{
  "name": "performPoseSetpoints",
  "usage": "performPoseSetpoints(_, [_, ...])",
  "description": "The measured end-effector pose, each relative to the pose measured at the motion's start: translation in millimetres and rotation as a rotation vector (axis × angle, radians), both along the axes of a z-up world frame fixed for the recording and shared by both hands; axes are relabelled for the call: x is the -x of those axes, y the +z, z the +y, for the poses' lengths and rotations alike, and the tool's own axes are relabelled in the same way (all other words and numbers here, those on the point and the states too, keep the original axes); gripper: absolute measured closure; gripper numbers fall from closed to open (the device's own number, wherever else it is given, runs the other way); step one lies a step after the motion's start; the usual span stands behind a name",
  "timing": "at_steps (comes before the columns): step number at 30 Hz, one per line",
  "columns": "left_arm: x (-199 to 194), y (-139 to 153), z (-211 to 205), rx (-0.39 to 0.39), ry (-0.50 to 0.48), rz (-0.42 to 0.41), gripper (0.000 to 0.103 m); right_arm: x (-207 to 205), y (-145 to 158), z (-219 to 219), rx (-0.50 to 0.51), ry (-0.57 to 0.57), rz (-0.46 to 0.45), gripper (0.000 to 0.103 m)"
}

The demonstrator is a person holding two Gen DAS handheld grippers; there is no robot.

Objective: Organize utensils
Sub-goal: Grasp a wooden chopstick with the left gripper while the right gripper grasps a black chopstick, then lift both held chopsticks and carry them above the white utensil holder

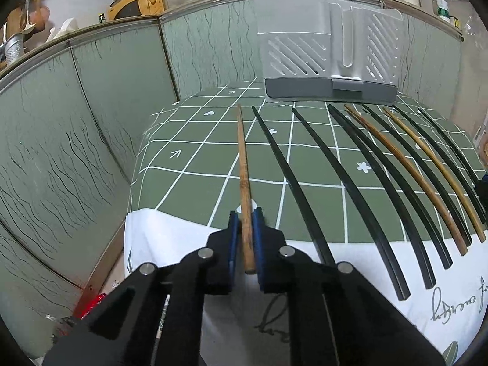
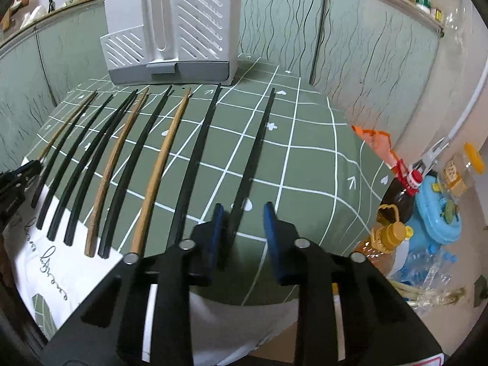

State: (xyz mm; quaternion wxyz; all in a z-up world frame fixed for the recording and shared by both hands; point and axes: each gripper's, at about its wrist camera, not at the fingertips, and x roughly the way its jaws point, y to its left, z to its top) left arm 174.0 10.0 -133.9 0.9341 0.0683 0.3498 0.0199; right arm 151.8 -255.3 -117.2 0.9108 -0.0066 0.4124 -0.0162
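At lower centre of the left wrist view, the left tool (image 1: 246, 218) is clenched on the near end of the wooden chopstick (image 1: 244, 164), leftmost in the row on the worktop (image 1: 195, 164). In the right wrist view, the right tool (image 2: 244, 212) straddles the rightmost black chopstick (image 2: 254, 149), pads apart from it.
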Motion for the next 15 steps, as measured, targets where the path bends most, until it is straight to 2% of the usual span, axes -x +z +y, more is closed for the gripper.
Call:
performPoseSetpoints(5, [0,2,6,0.043,-0.01,-0.002,0.095,0,-1,1,-0.02,-0.027,-0.007,0.097])
performPoseSetpoints(9, [2,5,8,0.056,-0.014,-0.002,0.095,1,1,-6,-0.037,-0.066,-0.01,0.097])
performPoseSetpoints(15, [14,30,18,0.09,-0.022,-0.036,0.095,11,19,-15,-0.066,-0.075,-0.049,0.097])
